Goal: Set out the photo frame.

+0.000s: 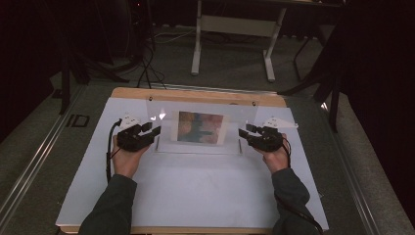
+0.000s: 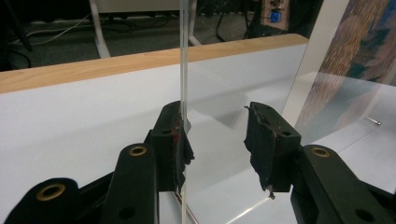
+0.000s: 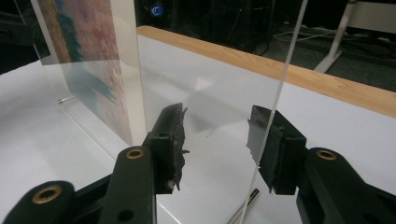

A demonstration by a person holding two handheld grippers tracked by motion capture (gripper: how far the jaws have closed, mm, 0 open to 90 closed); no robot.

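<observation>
Frame: clear acrylic frame [image 1: 198,128] upright at centre of the high view, on the white sheet [image 1: 195,191]; clear edge [image 2: 183,70] vertical mid-frame in the left gripper view; other clear edge [image 3: 285,74] slanting right of centre in the right gripper view
Picture: colourful print [image 1: 201,128] inside the acrylic frame, facing the bottom of the high view; seen edge-on at upper right of the left gripper view [image 2: 369,42] and upper left of the right gripper view [image 3: 79,51]
Left gripper: left gripper [image 1: 152,131] at left of centre in the high view, beside the frame's left end; released, jaws apart; in its own view [image 2: 217,140] straddling the clear edge, left pad [image 2: 180,140] touching or just beside it, right pad [image 2: 261,140] apart
Right gripper: right gripper [image 1: 244,132] right of centre in the high view, at the frame's right end; released, jaws wide; in its own view [image 3: 217,137] the clear edge crossing in front of the right pad [image 3: 266,140]; contact unclear
Table: wooden table [image 1: 195,94] edge showing beyond the white sheet, upper middle of the high view
Hands: left hand [image 1: 128,159] and right hand [image 1: 275,157] low in the high view, dark sleeves [image 1: 110,208] entering from the bottom edge
Background: white desk legs [image 1: 197,44] at top of the high view, on grey floor
</observation>
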